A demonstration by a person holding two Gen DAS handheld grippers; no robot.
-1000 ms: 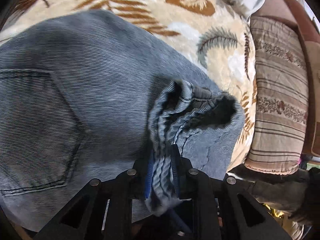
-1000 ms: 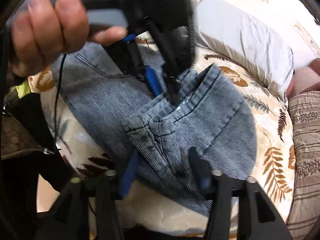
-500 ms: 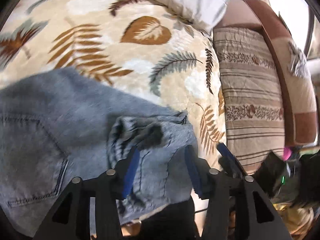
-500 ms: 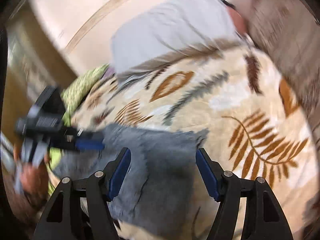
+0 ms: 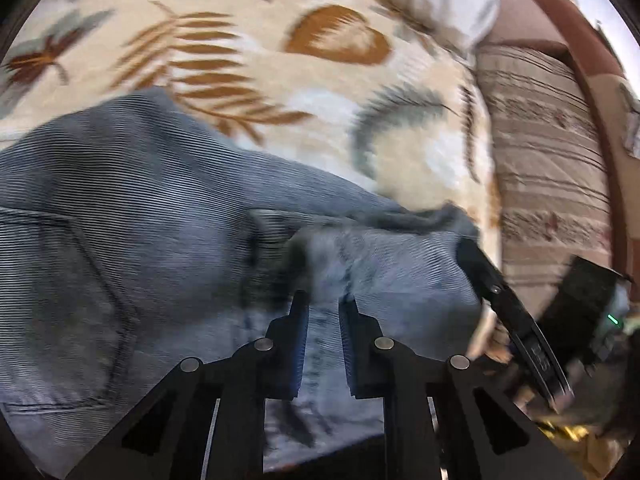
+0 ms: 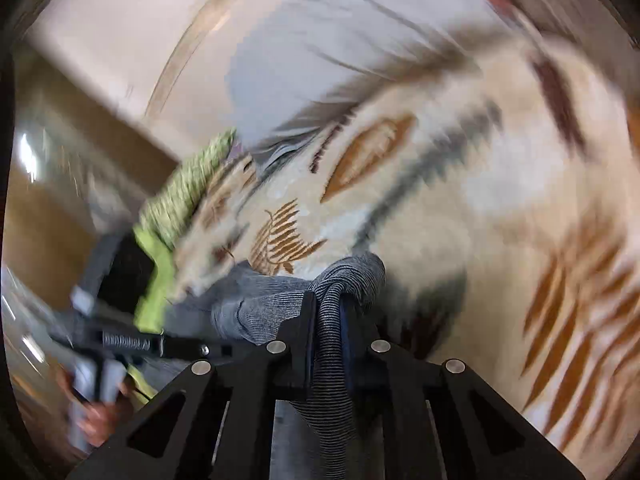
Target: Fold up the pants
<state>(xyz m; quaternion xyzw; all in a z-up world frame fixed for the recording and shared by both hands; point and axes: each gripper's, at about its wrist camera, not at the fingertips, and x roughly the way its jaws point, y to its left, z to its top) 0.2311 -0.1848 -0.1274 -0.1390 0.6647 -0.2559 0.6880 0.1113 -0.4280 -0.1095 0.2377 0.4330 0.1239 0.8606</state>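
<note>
Blue-grey denim pants [image 5: 120,208] lie spread on a leaf-patterned blanket, a back pocket showing at the left. My left gripper [image 5: 323,304] is closing near the pants' right edge, its blue pads narrow with a strip of denim between them. In the right wrist view the pants [image 6: 256,304] bunch up at the jaws. My right gripper [image 6: 329,300] is closing too, and a ridge of denim is pinched between its pads. Each gripper shows in the other's view: the right one [image 5: 512,320] at the fabric's right edge, the left one [image 6: 132,344] held by a hand [image 6: 96,416].
The blanket [image 5: 320,100] covers the bed around the pants. A striped cushion [image 5: 552,160] and brown upholstery border it on the right. A pale pillow [image 6: 340,60] lies at the far end, and a green cloth [image 6: 180,192] sits by the bed's left edge.
Both grippers opened and closed again on denim. The left let go of its bunched fold and took a flatter part. The right swung and rolled to the pants' edge and pinched it.
</note>
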